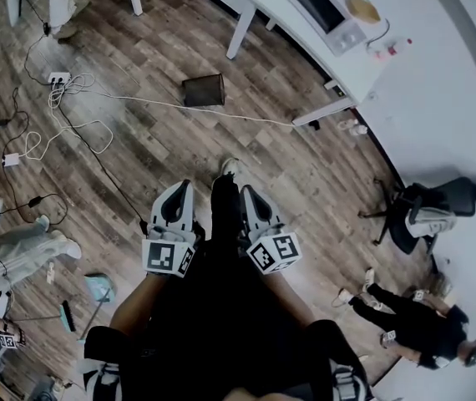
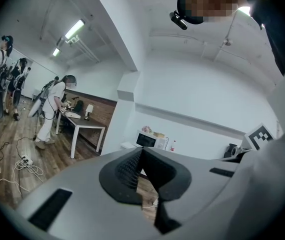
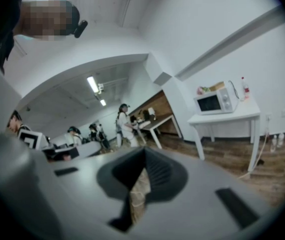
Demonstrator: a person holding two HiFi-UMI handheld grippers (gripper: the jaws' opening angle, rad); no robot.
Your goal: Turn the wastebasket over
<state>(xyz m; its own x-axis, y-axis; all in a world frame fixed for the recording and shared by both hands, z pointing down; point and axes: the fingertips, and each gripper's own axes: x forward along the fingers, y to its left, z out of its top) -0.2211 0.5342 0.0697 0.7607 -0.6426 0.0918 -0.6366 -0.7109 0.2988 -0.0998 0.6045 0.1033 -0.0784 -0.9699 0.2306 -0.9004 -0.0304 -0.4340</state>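
The wastebasket point(image 1: 203, 90) is a small dark bin on the wooden floor, well ahead of both grippers; I cannot tell whether it stands upright. It does not show in either gripper view. My left gripper point(image 1: 178, 189) and right gripper point(image 1: 248, 194) are held side by side at waist height in front of the person's dark clothes, pointing toward the bin. In the left gripper view the left gripper point(image 2: 141, 150) has its jaw tips together with nothing between them. The right gripper point(image 3: 145, 150) looks the same in its own view, shut and holding nothing.
A white table point(image 1: 301, 23) with a microwave point(image 1: 328, 5) stands beyond the bin to the right. A white cable point(image 1: 221, 114) crosses the floor just past the bin, with a power strip point(image 1: 58, 78) and more cables at left. An office chair point(image 1: 428, 207) and a person point(image 1: 413, 322) are at right.
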